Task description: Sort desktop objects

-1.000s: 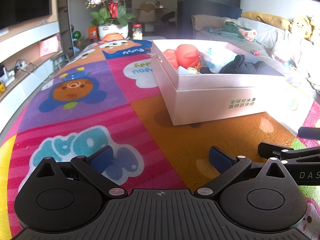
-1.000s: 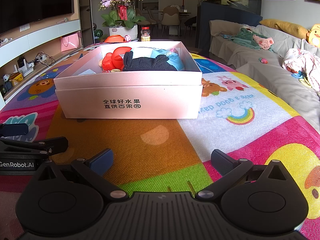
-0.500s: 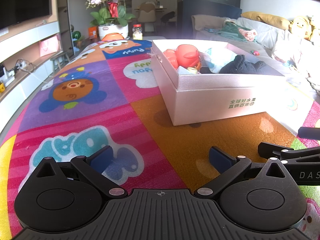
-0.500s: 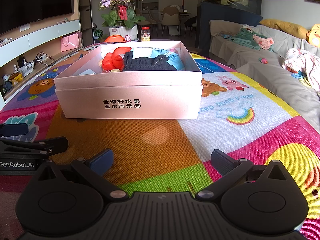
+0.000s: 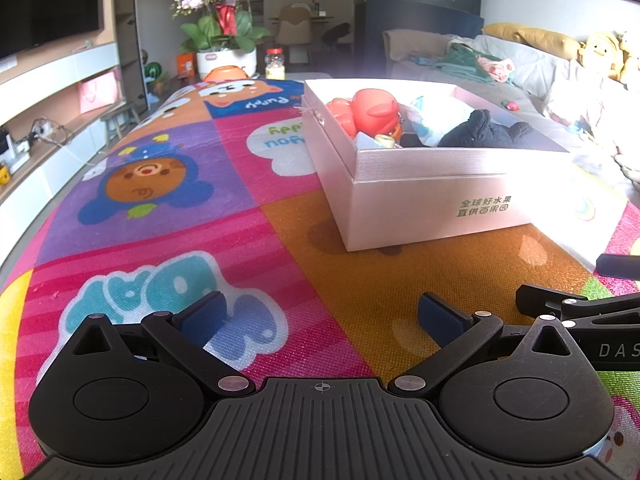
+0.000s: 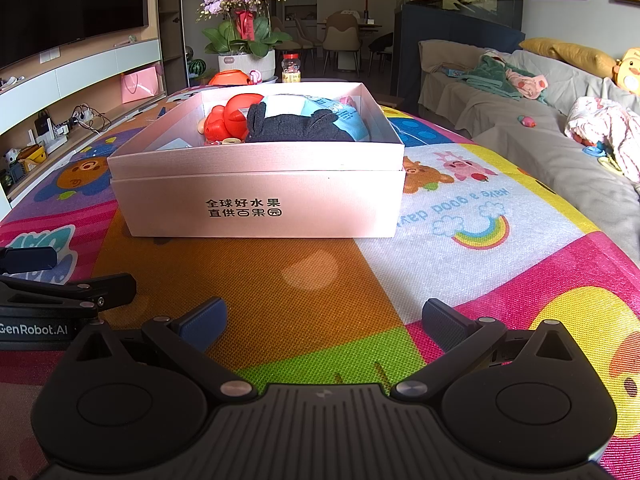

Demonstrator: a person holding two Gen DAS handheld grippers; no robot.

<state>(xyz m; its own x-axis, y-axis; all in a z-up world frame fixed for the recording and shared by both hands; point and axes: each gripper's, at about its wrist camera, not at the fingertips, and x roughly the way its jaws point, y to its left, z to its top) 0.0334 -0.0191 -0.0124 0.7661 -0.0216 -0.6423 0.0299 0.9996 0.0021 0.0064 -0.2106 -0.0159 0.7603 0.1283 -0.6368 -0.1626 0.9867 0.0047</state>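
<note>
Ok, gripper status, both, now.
Left gripper: open, holding nothing.
Right gripper: open, holding nothing.

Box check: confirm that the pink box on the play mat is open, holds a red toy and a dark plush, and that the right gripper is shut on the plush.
Not quite. The right gripper is open and empty above the play mat, short of the pink box. The right wrist view shows the dark plush lying inside beside the red toy. The rest holds.
</note>
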